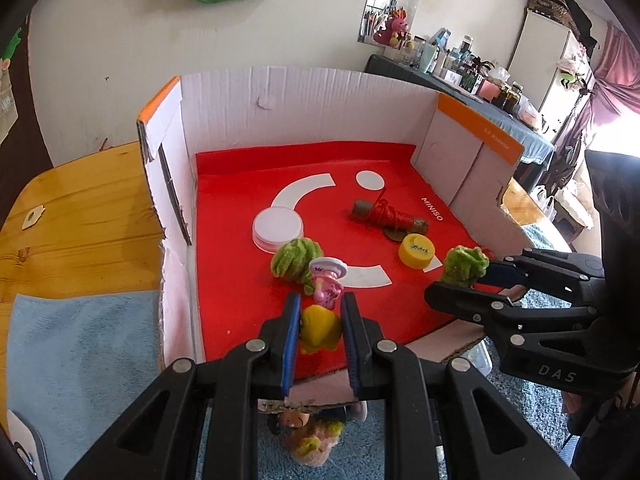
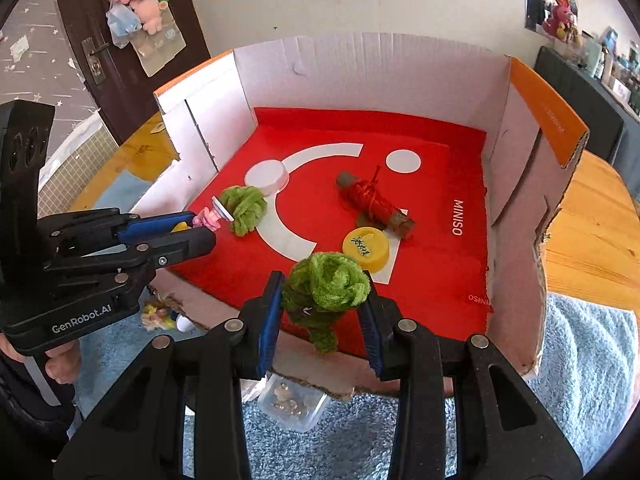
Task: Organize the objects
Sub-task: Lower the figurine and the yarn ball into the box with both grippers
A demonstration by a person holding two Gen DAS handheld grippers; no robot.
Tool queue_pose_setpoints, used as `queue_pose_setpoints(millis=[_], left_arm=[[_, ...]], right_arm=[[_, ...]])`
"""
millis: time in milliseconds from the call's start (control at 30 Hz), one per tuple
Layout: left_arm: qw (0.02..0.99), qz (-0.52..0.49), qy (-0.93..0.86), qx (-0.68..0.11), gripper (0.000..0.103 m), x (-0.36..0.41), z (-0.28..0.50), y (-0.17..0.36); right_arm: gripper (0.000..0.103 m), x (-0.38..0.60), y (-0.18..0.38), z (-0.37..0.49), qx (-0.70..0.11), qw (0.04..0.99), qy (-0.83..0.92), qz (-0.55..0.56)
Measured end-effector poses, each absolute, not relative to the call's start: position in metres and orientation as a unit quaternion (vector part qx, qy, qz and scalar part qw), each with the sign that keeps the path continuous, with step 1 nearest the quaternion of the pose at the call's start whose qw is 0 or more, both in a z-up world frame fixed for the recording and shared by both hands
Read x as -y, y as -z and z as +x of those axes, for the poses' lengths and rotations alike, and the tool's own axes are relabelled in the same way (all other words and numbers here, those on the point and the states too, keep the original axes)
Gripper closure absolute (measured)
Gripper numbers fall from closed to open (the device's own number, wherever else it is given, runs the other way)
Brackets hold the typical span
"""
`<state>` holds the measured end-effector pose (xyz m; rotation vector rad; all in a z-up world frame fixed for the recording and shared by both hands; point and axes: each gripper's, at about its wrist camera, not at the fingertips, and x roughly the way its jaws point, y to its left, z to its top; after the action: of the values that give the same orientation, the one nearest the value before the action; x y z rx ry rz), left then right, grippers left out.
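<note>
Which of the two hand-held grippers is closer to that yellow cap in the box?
The right hand-held gripper: the yellow cap sits just beyond its tips, past the green yarn ball it holds. The left hand-held gripper is farther off, across the red liner.

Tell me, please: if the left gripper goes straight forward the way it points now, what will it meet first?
Probably the green fuzzy ball lying on the red box floor. The left gripper holds a yellow-and-pink toy whose pink end nearly reaches that ball; depth is uncertain.
</note>
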<state>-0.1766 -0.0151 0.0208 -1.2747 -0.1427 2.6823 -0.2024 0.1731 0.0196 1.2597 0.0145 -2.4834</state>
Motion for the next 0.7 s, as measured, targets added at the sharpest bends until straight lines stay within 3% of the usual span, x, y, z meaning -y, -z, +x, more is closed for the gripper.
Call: queue_pose_setpoints(millis=[700], left_arm=[[0.075, -0.444, -0.891, 0.052, 0.082, 0.016, -0.195, -0.007]], right_arm=[[0.069, -0.172, -0.007, -0.218, -0.005, 0.167, 0.878, 0.449]])
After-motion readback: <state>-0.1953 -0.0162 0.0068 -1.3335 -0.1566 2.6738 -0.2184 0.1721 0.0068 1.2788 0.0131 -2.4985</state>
